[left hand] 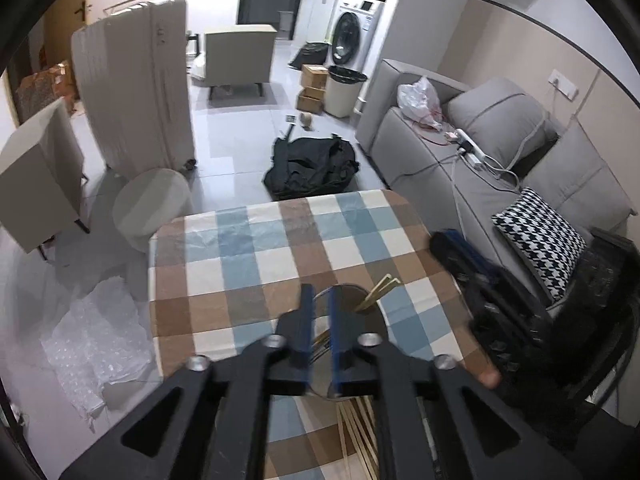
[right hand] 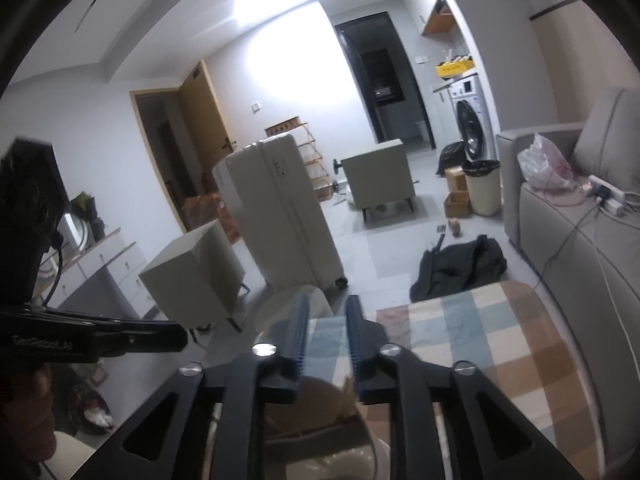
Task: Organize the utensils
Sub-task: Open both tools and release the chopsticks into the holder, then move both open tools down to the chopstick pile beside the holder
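Note:
A clear glass cup (left hand: 362, 324) stands on the checked tablecloth (left hand: 240, 264), with a few wooden chopsticks (left hand: 378, 292) leaning out of it. Several more chopsticks (left hand: 360, 432) lie loose on the cloth under my left gripper. My left gripper (left hand: 320, 290) straddles the cup's near rim; a narrow gap shows between its blue pads, which do not press the glass. My right gripper (right hand: 329, 300) is open over the table's left edge with only cloth seen between its fingers, and the cup (right hand: 320, 420) is blurred just below it. In the left wrist view it shows as a dark blur (left hand: 456, 252).
A grey sofa (left hand: 480, 184) with a houndstooth cushion (left hand: 540, 240) runs along the table's right side. A round stool (left hand: 152, 204), bubble wrap (left hand: 92, 340), a pale suitcase (left hand: 136, 92) and a black bag (left hand: 312, 168) are on the floor beyond.

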`<act>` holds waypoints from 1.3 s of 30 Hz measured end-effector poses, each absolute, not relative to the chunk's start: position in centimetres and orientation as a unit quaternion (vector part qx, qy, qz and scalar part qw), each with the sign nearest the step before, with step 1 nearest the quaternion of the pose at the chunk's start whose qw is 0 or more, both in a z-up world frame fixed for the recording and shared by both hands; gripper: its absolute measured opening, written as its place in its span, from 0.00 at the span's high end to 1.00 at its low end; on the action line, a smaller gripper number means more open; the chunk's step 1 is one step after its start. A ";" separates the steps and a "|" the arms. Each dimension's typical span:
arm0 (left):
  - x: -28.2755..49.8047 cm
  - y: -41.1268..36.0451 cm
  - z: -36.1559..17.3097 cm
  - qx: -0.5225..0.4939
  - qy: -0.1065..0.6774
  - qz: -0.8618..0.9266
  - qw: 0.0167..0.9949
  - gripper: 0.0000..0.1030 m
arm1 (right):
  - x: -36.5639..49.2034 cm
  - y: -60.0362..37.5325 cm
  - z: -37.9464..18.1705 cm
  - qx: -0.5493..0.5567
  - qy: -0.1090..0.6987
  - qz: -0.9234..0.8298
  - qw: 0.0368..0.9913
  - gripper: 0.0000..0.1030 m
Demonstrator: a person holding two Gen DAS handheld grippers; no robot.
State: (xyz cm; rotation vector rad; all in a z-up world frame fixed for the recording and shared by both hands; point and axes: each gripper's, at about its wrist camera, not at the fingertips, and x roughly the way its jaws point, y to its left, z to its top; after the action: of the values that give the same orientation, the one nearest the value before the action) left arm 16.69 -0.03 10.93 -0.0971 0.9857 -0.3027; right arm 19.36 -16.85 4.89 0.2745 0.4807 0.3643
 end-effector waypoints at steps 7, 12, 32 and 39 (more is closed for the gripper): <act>13.5 1.2 12.4 -0.058 0.429 -0.089 0.897 0.51 | 15.9 -19.7 6.6 0.151 0.236 0.171 0.945 0.46; 10.6 0.9 13.2 -0.052 0.389 -0.058 0.918 0.40 | 12.7 -20.3 7.9 0.138 0.226 0.169 0.949 0.33; 5.7 -0.2 11.4 -0.047 0.346 -0.042 0.936 0.22 | 5.1 -20.3 7.6 0.085 0.213 0.166 0.959 0.06; 4.6 -0.7 8.6 -0.038 0.360 -0.057 0.931 0.19 | 5.0 -20.7 4.9 0.044 0.240 0.113 0.963 0.05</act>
State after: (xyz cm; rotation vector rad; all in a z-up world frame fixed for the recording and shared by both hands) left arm 4.56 -0.66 8.59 -0.0786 0.7364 -0.1175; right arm 5.02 -20.69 4.86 0.0886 0.4869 0.2280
